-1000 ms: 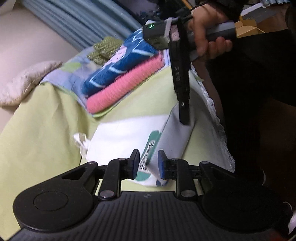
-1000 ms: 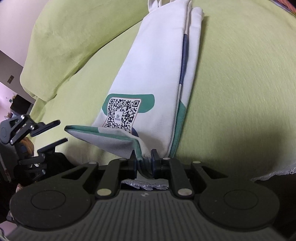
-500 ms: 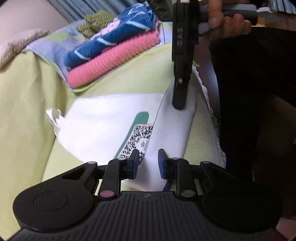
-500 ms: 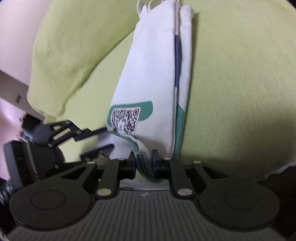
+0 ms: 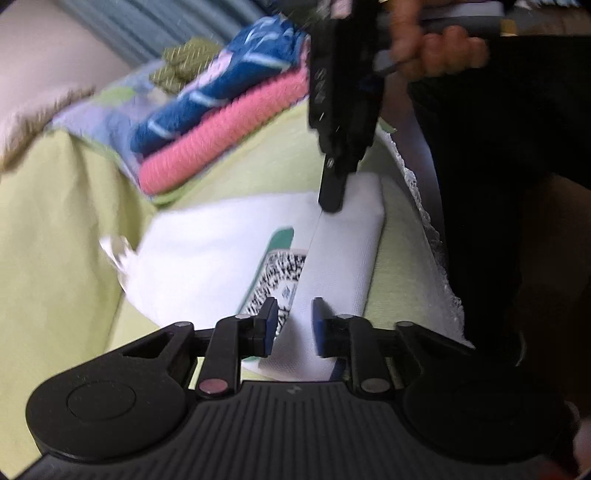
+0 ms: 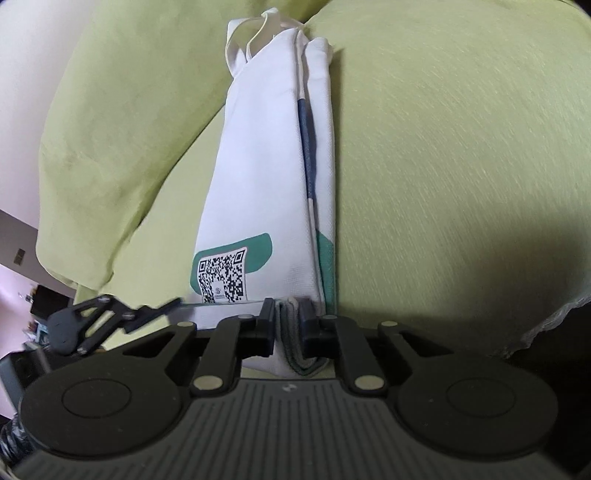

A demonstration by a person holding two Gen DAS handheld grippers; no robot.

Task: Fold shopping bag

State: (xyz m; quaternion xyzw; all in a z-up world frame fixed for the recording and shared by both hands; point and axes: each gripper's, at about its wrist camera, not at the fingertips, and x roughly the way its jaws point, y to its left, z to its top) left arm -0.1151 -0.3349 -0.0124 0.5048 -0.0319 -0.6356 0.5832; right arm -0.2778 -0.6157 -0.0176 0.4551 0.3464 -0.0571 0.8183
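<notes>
A white shopping bag [image 5: 207,251] with a teal patch and a QR code lies flat on the green cloth, handles at its far end [image 6: 258,29]. Its near end is folded over as a white flap [image 5: 340,258] that covers part of the QR code. My right gripper [image 6: 288,314] is shut on the bunched fold of that end. In the left wrist view it comes down from above as a black bar [image 5: 332,195] onto the flap's far corner. My left gripper [image 5: 294,325] stands open over the flap's near edge, and in the right wrist view it shows as [image 6: 162,308] at the bag's left side.
Folded pink [image 5: 221,147] and blue [image 5: 221,92] towels are stacked beyond the bag on a patterned cloth. The green cloth [image 6: 461,166] ends in a white lace edge [image 5: 424,206] on the right. A person in dark clothes [image 5: 498,184] stands there, one hand [image 5: 436,51] on the right gripper's handle.
The bag's end, raised a second ago, has been carried over and laid flat across the QR code. My left gripper has moved in to the bag's edge.
</notes>
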